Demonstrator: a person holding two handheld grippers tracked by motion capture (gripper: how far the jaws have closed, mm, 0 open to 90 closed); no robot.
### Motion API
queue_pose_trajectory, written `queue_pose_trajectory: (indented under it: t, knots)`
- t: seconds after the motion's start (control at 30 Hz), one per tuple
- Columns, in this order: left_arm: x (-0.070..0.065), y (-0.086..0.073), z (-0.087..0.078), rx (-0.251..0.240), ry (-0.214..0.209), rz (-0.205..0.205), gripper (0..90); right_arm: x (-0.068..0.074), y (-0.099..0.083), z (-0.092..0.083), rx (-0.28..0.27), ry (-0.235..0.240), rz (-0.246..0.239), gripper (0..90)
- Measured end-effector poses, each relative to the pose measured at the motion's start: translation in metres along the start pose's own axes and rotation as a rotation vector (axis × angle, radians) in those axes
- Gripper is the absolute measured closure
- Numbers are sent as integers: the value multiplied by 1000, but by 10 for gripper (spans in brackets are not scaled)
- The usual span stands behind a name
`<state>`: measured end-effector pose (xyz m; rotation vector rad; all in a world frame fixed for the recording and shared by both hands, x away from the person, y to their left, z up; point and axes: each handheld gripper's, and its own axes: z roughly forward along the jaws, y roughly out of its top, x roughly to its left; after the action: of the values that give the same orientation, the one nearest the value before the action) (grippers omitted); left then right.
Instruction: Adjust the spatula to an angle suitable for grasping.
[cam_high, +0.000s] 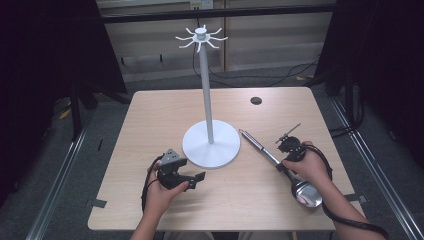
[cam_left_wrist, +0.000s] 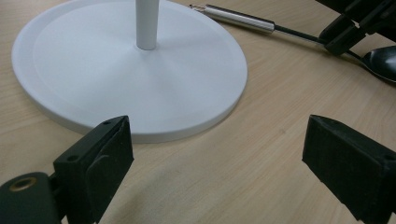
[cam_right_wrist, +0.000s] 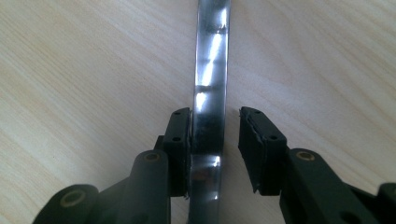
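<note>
The ladle (cam_high: 280, 165) lies flat on the bench (cam_high: 150, 120), right of the white stand (cam_high: 210, 145). The right gripper (cam_right_wrist: 215, 140) straddles its handle, jaws not yet closed (one pad touching). Centre, then squeeze firmly; polished metal likely slips. The left gripper (cam_left_wrist: 215, 158) hangs spread, empty.

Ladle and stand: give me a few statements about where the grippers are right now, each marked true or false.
1. The ladle lies flat on the table. True.
2. The right gripper is clamped shut on the handle. False: one jaw touches it, the other stands off.
3. The left gripper is open. True.
4. The left gripper holds the stand. False: it is beside the base, holding nothing.
</note>
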<state>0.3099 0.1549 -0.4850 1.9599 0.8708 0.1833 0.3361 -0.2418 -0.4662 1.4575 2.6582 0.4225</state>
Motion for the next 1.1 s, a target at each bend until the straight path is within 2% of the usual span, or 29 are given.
queue_pose_trajectory:
  t: [0.33, 0.43, 0.67, 0.83, 1.03, 1.1]
  knots:
    - [0, 0, 0, 0, -1, -3, 85, 5, 7, 6, 53, -2, -27, 675]
    - [0, 0, 0, 1, 1, 0, 86, 6, 9, 6, 57, -14, -37, 728]
    - [0, 0, -1, -1, 4, 3, 85, 6, 9, 6, 73, -13, -13, 749]
    - [0, 0, 0, -2, 2, 2, 85, 2, 6, 5, 40, 17, -4, 756]
    - [-1, 0, 0, -2, 2, -1, 85, -3, 1, 1, -4, 29, 19, 758]
    - [-1, 0, 1, -3, -1, 0, 85, -8, -1, -4, -44, 43, 40, 757]
